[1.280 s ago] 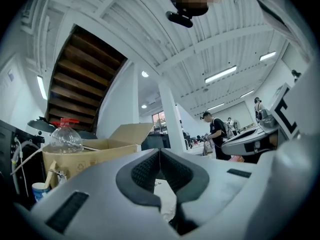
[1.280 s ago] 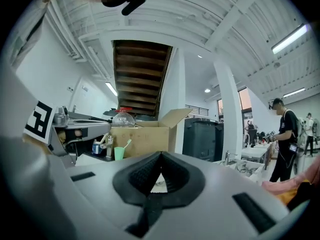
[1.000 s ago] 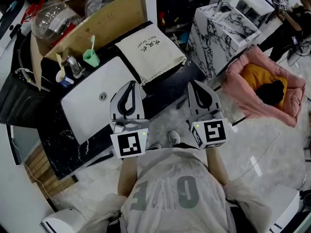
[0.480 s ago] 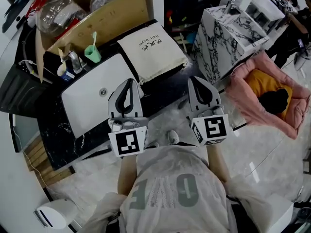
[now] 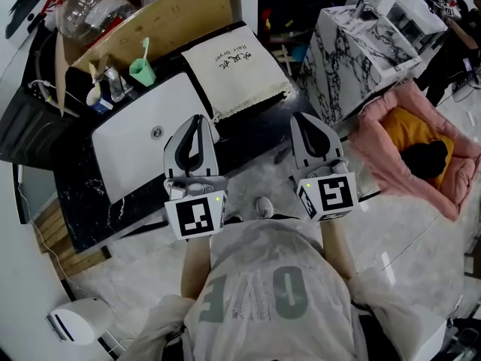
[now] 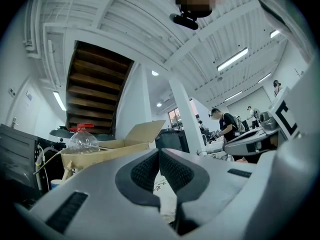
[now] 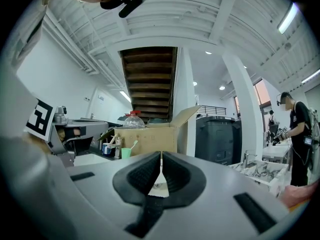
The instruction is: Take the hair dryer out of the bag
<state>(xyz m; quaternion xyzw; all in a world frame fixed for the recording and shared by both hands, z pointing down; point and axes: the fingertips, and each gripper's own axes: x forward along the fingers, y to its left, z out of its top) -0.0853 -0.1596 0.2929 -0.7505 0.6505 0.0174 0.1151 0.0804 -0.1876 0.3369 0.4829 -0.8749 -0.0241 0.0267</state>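
A cream drawstring bag [image 5: 234, 70] with dark print lies flat on the black counter [image 5: 259, 130], closed, so the hair dryer is hidden. My left gripper [image 5: 198, 118] hovers over the near edge of the white sink, just short of the bag's near left corner, its jaws shut with nothing between them. My right gripper [image 5: 304, 116] is level with it at the counter's right end, also shut and empty. In the left gripper view the shut gripper [image 6: 159, 152] has a strip of the bag [image 6: 164, 194] showing below the pads. The right gripper [image 7: 161, 157] looks toward the cardboard box.
A white sink [image 5: 143, 145] fills the counter left of the bag, with a green toothbrush cup [image 5: 141, 71] behind it. A cardboard box [image 5: 161, 17] holding a plastic bottle [image 5: 79, 13] stands at the back. A marble-patterned cabinet [image 5: 361, 51] and a pink pet bed [image 5: 413, 145] are at the right.
The head view has drifted slightly. Both grippers stay shut and empty, in almost the same place short of the bag.
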